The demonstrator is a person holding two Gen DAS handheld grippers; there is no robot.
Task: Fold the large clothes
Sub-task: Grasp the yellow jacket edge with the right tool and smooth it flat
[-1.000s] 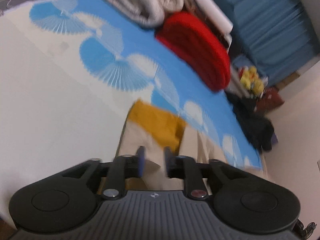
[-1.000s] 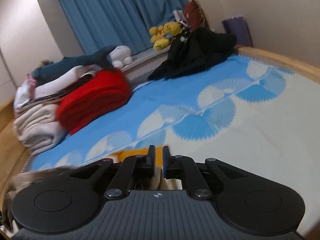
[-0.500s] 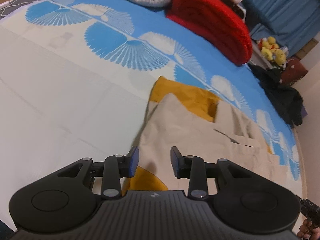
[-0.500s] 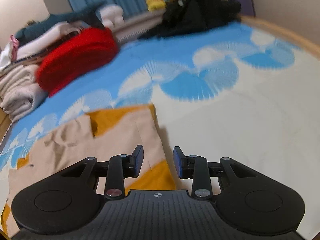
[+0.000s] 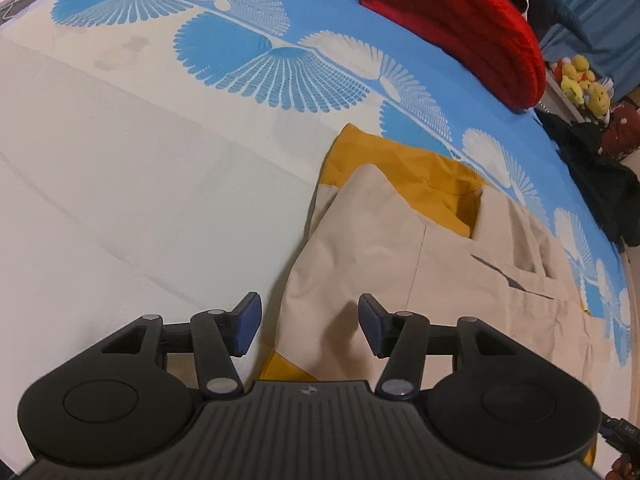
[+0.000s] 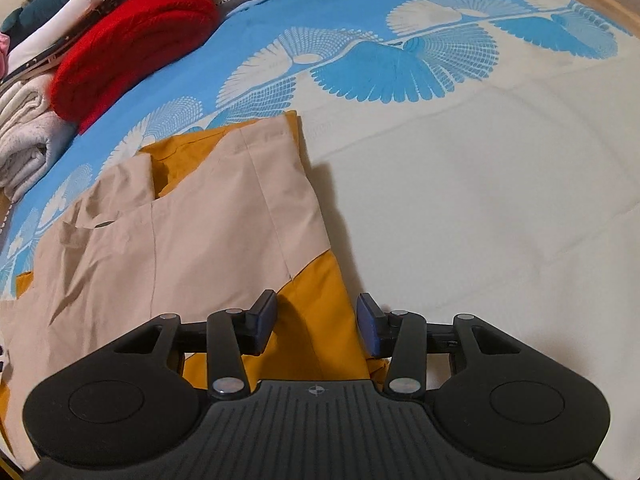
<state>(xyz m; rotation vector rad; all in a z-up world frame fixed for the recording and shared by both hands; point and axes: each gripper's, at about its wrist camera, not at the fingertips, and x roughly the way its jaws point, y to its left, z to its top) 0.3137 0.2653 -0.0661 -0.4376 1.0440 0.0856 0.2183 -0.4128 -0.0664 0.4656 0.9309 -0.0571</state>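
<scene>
Both grippers' fingers spread apart, seemingly above the garment (image 5: 400,248), empty.

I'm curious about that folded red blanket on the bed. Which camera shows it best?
The right wrist view: the red blanket shows nearly whole, its folded layers visible, beside the pale folded towels. In the left wrist view the red blanket sits at the top edge, partly cut off by the frame.

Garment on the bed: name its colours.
The garment is beige outside with a mustard-yellow lining; the right wrist view shows it best.
</scene>
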